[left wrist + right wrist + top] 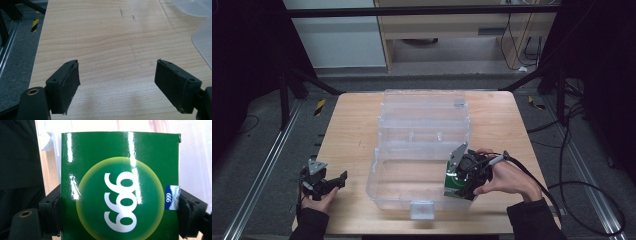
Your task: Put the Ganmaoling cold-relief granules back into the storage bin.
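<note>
— Green box (120,187) fills my right gripper view: jaws clamped on its two narrow sides, white "999" print running along the long axis, which points straight away from the gripper.

— And from above?

— High view: my right gripper (460,187) holds the box (456,184) at the near right corner of the clear plastic bin (422,107), touching its rim, on the wooden table (352,130). Whether it's inside, I cannot tell.

— Left side?

— Left gripper view: left gripper (117,85) jaws apart, nothing between, bare wood below.
</note>
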### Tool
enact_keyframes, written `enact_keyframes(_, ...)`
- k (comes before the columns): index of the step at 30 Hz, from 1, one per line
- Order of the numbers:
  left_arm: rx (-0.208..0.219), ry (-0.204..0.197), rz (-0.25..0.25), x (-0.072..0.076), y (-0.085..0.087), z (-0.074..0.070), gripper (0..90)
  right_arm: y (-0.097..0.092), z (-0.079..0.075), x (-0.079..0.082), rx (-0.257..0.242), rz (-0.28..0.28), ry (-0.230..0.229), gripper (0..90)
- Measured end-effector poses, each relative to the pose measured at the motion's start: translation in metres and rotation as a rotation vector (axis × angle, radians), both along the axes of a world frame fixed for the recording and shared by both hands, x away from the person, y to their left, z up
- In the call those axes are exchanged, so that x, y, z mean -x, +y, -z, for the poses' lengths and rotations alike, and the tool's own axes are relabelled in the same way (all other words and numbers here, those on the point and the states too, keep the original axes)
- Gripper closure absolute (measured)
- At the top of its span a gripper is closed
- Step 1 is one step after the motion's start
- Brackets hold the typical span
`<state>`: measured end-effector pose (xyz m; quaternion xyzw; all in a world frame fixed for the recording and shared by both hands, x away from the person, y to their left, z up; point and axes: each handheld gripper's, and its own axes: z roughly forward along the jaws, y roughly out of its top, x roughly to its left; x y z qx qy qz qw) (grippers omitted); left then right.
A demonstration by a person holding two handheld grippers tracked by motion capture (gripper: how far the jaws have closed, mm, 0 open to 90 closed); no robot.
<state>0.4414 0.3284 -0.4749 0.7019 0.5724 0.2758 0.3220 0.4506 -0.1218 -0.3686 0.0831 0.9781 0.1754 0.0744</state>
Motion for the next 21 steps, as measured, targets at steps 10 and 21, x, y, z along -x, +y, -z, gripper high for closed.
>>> enact_keyframes(10, -0.001, 0.003, 0.002, 0.000, 0.000, 0.000, 19.2, 0.001, 0.020, -0.003, 0.016, -0.001, 0.002, 14.8)
enact_keyframes(21, 0.000, 0.002, 0.003, 0.000, 0.000, 0.000, 19.1, -0.006, 0.009, 0.000, -0.036, 0.033, -0.031, 16.2)
